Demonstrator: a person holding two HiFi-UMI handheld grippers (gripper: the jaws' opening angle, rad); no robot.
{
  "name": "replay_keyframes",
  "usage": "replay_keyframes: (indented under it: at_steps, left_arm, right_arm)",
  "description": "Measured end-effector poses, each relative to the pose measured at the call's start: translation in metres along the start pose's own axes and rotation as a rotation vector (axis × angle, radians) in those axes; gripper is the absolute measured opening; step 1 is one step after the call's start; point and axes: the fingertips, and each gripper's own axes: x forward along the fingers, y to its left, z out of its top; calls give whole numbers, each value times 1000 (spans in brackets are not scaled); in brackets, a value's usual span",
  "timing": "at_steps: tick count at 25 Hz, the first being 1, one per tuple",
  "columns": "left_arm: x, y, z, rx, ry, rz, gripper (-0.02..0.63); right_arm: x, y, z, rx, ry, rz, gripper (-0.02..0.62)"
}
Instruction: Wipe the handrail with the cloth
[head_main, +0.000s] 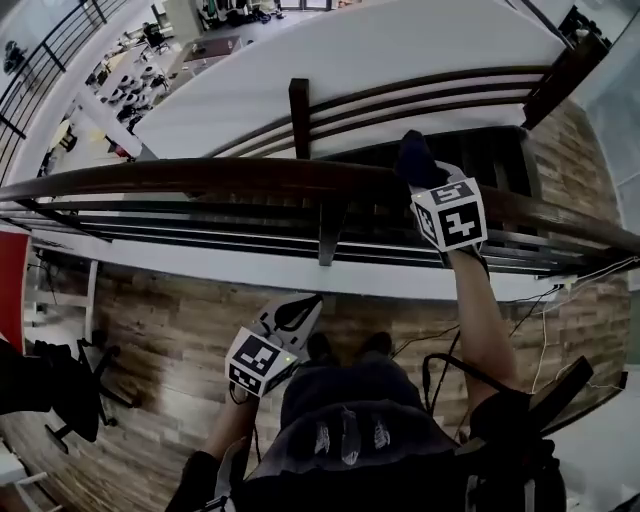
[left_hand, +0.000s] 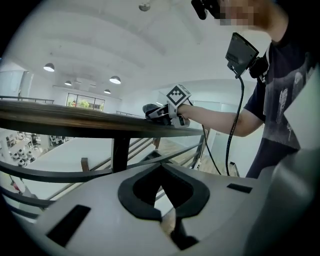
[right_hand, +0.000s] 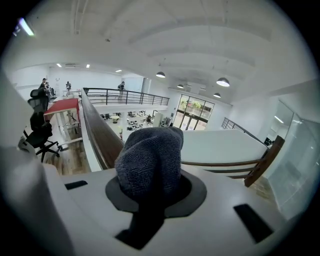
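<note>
Up on a balcony, the person's right gripper (head_main: 425, 180) sits on top of the dark wooden handrail (head_main: 200, 177). Its fingers are closed tightly around a bunched grey-blue cloth (head_main: 411, 155), which lies against the rail's top surface. The left gripper (head_main: 297, 313) hangs lower, on the person's side of the railing and apart from it. Its fingers (left_hand: 198, 199) are drawn together with nothing between them. A wood-plank floor (head_main: 170, 300) runs below, and a black office chair (head_main: 70, 390) stands at the far left.
</note>
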Motion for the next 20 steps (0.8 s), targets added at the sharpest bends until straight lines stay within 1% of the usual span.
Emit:
replay_keyframes:
  at_steps: [3,6,8,9,11,12,13,14,15,17,18,20]
  left_arm:
    - [-13,5,2,-13,-29,-7,6]
    - [-25,6,-5,-14,-24,-12,6]
    - [-32,8,-10,-24,-28,-7,6]
    - [-35,9,-13,-36,-30,-4,6]
    - [-38,10,-24,-66,-23,2,6]
    - [-37,10,-31,-81,-14,2,6]
    - [-36,10,-39,-96,-2,-1,6]
    - [-35,10,-48,-115,13,-8,6]
    - [-33,10,-59,-135,31,-18,6]
    - [-28,10,-79,-169,74,-43,6]
    - [-25,11,-88,-178,96,-55,6]
    - [-17,13,-103,-188,133,-74,6]
  right_arm:
    - [13,41,20,-13,-8,64,66]
    - [21,85,40,-37,-29,130,66]
    - [23,112,55,-60,-64,189,66]
    - [19,122,60,-58,-95,232,66]
    - [-5,138,60,9,-189,346,66]
    - [-19,143,52,68,-230,398,66]
    - [-29,145,37,134,-248,432,66]
    - [-29,147,14,199,-240,441,66]
    - [-20,147,-13,258,-214,429,66]
    - [15,146,-60,349,-166,375,66]
    - [35,143,-74,382,-160,346,66]
    - [74,137,-87,413,-163,301,66]
